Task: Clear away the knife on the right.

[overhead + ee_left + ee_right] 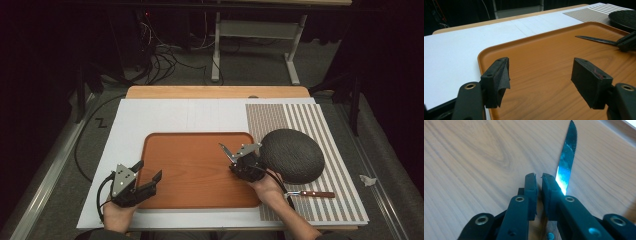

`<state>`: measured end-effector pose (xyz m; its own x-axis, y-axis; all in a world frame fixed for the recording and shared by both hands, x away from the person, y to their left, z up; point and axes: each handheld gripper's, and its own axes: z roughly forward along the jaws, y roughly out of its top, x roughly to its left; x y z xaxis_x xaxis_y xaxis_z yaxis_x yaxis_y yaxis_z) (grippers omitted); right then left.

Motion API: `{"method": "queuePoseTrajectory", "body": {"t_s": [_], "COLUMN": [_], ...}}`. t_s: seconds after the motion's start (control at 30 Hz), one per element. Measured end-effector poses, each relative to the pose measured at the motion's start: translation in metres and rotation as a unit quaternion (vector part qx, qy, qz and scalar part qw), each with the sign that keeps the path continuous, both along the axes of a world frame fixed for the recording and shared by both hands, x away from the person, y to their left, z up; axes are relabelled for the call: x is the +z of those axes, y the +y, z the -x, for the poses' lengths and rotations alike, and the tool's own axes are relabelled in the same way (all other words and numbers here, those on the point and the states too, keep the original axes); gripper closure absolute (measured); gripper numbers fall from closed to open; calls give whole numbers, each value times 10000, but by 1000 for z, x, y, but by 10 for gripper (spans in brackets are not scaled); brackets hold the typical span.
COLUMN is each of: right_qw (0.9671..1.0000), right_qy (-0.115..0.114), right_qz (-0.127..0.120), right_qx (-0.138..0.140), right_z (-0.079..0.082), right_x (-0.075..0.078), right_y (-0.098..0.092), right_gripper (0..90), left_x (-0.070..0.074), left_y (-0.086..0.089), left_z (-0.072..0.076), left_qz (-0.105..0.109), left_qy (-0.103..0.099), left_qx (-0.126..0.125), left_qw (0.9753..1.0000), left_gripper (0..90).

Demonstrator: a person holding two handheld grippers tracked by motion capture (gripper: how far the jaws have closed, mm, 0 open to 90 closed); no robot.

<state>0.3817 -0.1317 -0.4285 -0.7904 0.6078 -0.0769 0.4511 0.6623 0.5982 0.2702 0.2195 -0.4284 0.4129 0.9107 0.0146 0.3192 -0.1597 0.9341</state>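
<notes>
Two tongs work over a brown tray (195,200) on the white-covered desk (165,117) in the high view. The left tongs (150,171), held by the left hand (116,212), sit at the tray's near left corner with the jaws spread apart and nothing between them. The right tongs (226,150), held by the right hand (267,192), hang over the tray's right side with a knife (224,149) whose blade points up and left. Just right of them a dark oval plate (292,155) rests on a striped mat (330,125), and a second knife (311,194) with a wooden handle lies on the mat near the right wrist.

From the left gripper view, the left tongs (541,75) stand wide apart above the tray (544,45), one pad (500,75) carrying a loose flap of black covering. Farther off, the knife blade (596,39) juts out level over the tray from the right tongs (627,42), with the plate (624,18) behind them.

From the right gripper view, the right tongs (539,183) are nearly together, with a slim gap at the tips. The serrated knife (566,162) runs alongside the right jaw, its wooden handle (550,230) lying low between the jaws, above the tray's wood-grain surface (474,157).
</notes>
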Motion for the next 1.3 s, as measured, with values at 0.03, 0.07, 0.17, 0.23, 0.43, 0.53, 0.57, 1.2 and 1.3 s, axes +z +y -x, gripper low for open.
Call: {"method": "queuePoseTrajectory", "body": {"t_s": [0.03,0.07,0.17,0.23,0.43,0.53,0.57,1.2,1.3], "right_qw": [10000,10000,10000,9999,9997,9995,9995,9986,9985], "right_qy": [13,34,39,63,115,143,139,129,124], "right_qz": [-7,-21,-26,-44,-121,-127,-133,-184,-196], "right_qx": [-17,-36,-43,-88,-175,-235,-241,-476,-494], "right_z": [0,-1,-2,-3,-7,-8,-8,-16,-18], "right_x": [0,0,0,0,0,0,0,0,0], "right_y": [-1,-1,-4,-6,-13,-16,-17,-29,-31], "right_gripper": [843,843,841,841,838,837,837,825,824], "left_x": [0,0,0,0,0,0,0,0,0], "left_y": [0,0,0,1,1,1,1,2,2], "left_z": [0,0,0,0,0,0,0,-3,-4], "left_qz": [0,-3,19,16,17,17,17,-72,-73], "left_qy": [1,2,-10,-11,-16,-16,-15,-27,-27], "left_qx": [2,4,21,29,35,38,39,88,104], "left_qw": [10000,10000,10000,10000,10000,10000,10000,9999,9999], "left_gripper": [306,306,305,304,304,304,304,304,303]}}
